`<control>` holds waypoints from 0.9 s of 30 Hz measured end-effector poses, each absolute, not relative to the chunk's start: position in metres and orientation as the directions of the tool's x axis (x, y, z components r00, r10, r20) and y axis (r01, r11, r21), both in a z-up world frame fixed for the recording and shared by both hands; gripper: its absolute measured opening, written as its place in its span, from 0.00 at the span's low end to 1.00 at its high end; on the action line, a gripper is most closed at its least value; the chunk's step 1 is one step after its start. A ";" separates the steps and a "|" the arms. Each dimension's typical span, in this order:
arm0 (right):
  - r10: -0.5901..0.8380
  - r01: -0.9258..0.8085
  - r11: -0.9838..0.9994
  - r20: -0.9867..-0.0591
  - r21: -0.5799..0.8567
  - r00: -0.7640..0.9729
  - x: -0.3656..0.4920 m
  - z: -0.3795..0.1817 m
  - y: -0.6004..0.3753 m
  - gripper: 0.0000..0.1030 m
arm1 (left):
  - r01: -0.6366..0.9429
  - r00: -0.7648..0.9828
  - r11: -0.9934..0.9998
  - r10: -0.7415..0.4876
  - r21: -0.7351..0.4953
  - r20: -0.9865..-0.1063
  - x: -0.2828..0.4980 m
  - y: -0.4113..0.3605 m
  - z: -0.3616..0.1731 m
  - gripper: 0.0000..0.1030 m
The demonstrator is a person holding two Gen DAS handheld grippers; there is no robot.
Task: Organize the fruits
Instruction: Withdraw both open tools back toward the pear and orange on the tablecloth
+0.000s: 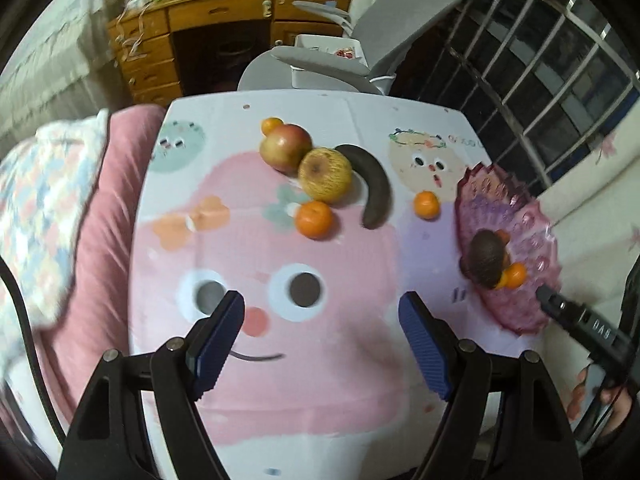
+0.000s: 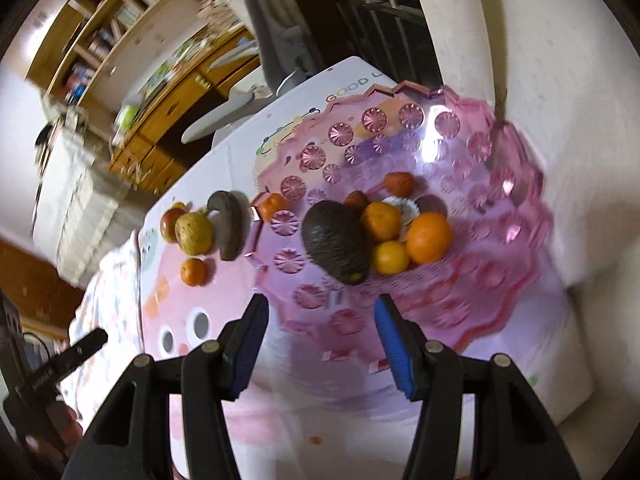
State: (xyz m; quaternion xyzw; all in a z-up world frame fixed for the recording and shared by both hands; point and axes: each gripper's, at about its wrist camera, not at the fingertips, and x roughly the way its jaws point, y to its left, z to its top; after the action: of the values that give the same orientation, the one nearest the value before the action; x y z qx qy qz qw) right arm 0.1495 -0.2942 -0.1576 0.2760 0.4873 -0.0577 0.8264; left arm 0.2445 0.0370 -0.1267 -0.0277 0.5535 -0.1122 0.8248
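A pink glass fruit bowl point(image 2: 500, 184) sits at the table's right edge and holds a dark avocado point(image 2: 336, 246) and a few oranges point(image 2: 429, 237); it also shows in the left wrist view point(image 1: 516, 216). On the table lie a red apple point(image 1: 285, 146), a yellow apple point(image 1: 325, 175), a dark banana point(image 1: 372, 186) and loose oranges point(image 1: 314, 219) point(image 1: 426, 205) point(image 1: 272, 125). My left gripper point(image 1: 320, 344) is open and empty over the table's front. My right gripper point(image 2: 320, 344) is open and empty just short of the bowl's near rim.
The table point(image 1: 280, 400) has a pink cartoon-face cover. A pink cushion and quilt point(image 1: 60, 208) lie to its left, a grey chair point(image 1: 360, 32) and wooden desk point(image 1: 168, 40) behind it, a barred window point(image 1: 540, 60) at the back right.
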 end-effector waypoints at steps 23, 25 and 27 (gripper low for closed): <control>0.051 0.697 0.505 -0.824 0.509 0.565 0.182 -0.174 -0.177 0.54 | 0.256 0.230 0.939 -0.291 -0.231 -0.929 0.315 0.103 -0.143 0.82; 0.013 0.724 0.465 -0.822 0.509 0.569 0.189 -0.179 -0.173 0.54 | 0.261 0.230 0.939 -0.286 -0.224 -0.930 0.323 0.102 -0.144 0.82; -0.021 0.733 0.450 -0.814 0.510 0.580 0.200 -0.186 -0.167 0.54 | 0.265 0.227 0.940 -0.277 -0.214 -0.934 0.332 0.099 -0.146 0.82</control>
State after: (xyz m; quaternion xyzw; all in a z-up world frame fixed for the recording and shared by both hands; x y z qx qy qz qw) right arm 0.1997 -0.1667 -0.1861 0.4617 0.3851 -0.2482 0.7596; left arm 0.3321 0.0992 -0.1461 -0.0048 0.5971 -0.1730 0.7832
